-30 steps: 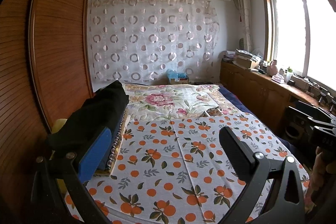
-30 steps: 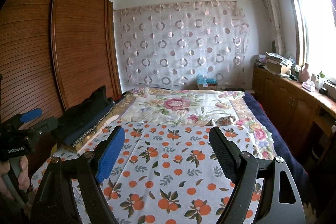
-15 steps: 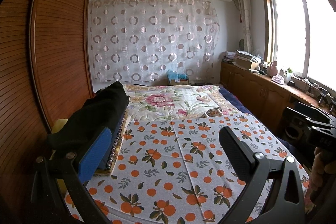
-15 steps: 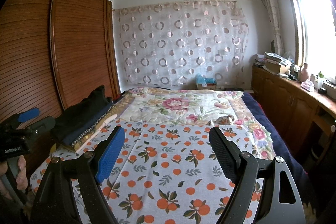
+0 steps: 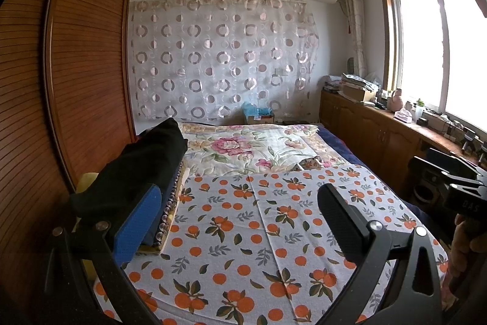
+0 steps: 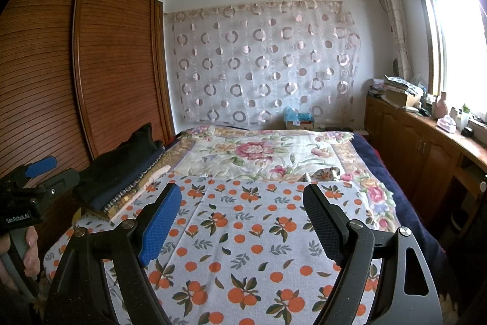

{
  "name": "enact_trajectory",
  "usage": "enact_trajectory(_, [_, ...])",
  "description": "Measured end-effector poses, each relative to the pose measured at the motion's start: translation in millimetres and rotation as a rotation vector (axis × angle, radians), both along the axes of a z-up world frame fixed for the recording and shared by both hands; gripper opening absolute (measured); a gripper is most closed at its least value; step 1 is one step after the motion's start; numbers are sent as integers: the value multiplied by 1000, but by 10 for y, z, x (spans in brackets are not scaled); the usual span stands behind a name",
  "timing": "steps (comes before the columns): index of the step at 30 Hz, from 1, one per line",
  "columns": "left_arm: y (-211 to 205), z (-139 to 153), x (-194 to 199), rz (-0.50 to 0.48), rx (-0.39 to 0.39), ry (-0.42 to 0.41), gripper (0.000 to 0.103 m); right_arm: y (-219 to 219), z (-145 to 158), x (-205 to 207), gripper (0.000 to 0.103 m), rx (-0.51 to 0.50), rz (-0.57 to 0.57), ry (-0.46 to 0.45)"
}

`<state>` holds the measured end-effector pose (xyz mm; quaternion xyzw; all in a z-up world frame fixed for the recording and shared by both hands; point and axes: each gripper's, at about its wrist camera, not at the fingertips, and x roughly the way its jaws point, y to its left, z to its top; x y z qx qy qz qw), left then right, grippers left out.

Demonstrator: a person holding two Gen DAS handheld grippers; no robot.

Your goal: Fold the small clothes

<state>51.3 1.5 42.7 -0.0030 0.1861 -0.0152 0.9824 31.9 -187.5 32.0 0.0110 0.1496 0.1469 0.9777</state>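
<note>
Clothes for folding sit in a stack (image 5: 134,181) at the left edge of the bed, a black garment on top, something dark blue under it and a beaded or patterned layer at the bottom; from my right wrist view the same stack (image 6: 121,172) lies just beyond my left-hand tool. Both tongs are empty and spread wide: my left gripper (image 5: 240,221) hangs over the orange-print sheet (image 5: 243,233) with the stack just past its blue pad, and my right gripper (image 6: 243,218) hovers over the middle of that sheet, well apart from the pile. Nothing is picked up yet, so I judge the task barely begun and the first move to be pulling the top piece onto the open sheet. The risk I see is in that pull: the black cloth looks thick and draped over the layers below, so a deep pinch could catch two garments at once and drag the pile apart. The stack also sits near the bed's edge beside the wardrobe (image 5: 76,81), so a sideways tug might tip it into the gap. A shallow pinch on slack fabric could simply slip.
</note>
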Motion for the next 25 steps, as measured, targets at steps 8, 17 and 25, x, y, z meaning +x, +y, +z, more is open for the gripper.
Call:
enact_trajectory(8, [-2,-2,0,1,0,-1,103,-47,5,22,84,0,5,4])
enact_trajectory(17, [3,-2,0,1,-1,-1,103,-70,3,30,84,-2,7,5])
enact_trajectory(25, [-9,-9,-15,7,5,-2,103,-79,-7,28,84,-1,9,5])
